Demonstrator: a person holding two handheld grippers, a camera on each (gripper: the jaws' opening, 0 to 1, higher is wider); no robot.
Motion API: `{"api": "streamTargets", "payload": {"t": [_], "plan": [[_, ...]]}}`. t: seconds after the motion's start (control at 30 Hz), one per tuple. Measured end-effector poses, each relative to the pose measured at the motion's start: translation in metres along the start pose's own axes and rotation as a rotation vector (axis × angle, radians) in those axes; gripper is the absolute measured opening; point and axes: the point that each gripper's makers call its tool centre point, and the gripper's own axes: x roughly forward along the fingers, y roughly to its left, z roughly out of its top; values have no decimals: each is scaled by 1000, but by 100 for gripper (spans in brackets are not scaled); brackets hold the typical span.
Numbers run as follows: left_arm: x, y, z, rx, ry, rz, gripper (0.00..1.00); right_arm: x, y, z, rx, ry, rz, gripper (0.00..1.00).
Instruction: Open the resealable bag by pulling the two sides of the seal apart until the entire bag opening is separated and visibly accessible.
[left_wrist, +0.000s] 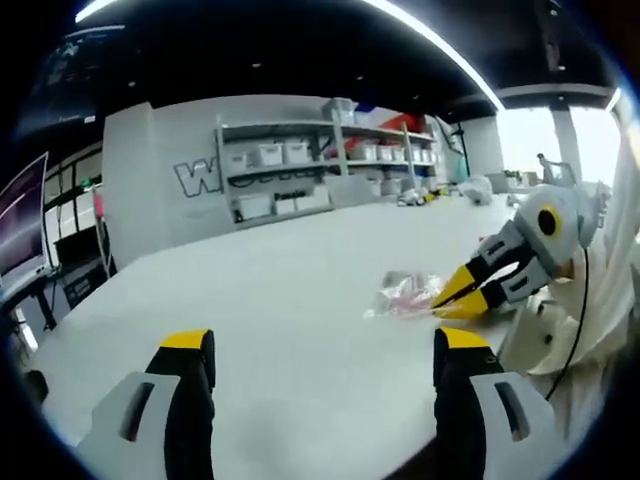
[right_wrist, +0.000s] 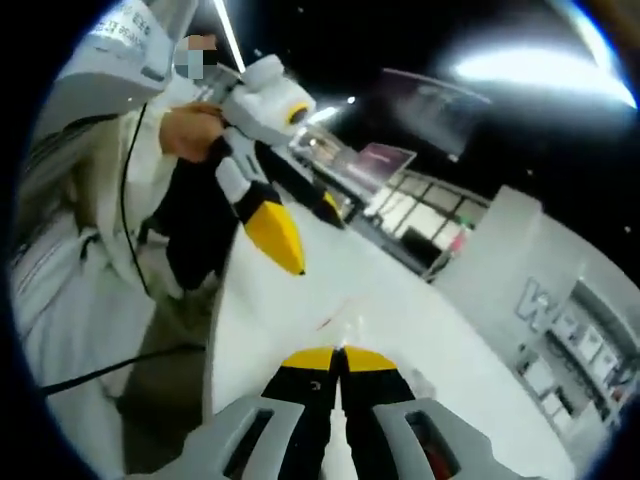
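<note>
The resealable bag (left_wrist: 405, 295) is clear plastic with pink and red contents and lies on the white table (left_wrist: 280, 290). In the left gripper view my right gripper (left_wrist: 450, 300) comes in from the right, its yellow tips closed at the bag's right edge. My left gripper (left_wrist: 322, 345) stands wide open above the table, short of the bag, with nothing between its jaws. In the right gripper view my right gripper (right_wrist: 340, 358) has its tips pressed together, and a faint clear film (right_wrist: 335, 322) shows just ahead of them. The left gripper (right_wrist: 308, 225) hangs open beyond, held by a hand (right_wrist: 190, 130).
Shelves with white bins (left_wrist: 300, 165) and a lettered wall panel (left_wrist: 195, 178) stand beyond the table's far side. A monitor (left_wrist: 20, 225) is at the left. The person's pale coat (right_wrist: 70, 280) sits along the table's edge, with a black cable (left_wrist: 580, 310) hanging.
</note>
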Motion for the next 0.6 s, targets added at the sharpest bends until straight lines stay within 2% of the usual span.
{"api": "streamTargets", "payload": {"t": [0.17,0.6], "plan": [[1,0,-3,-5,11,-3,88,-2,1,-1,13,4,-10,0],[0,3,-5,-16,9,1,88,-5,3,0,110,1,-1,1]]}}
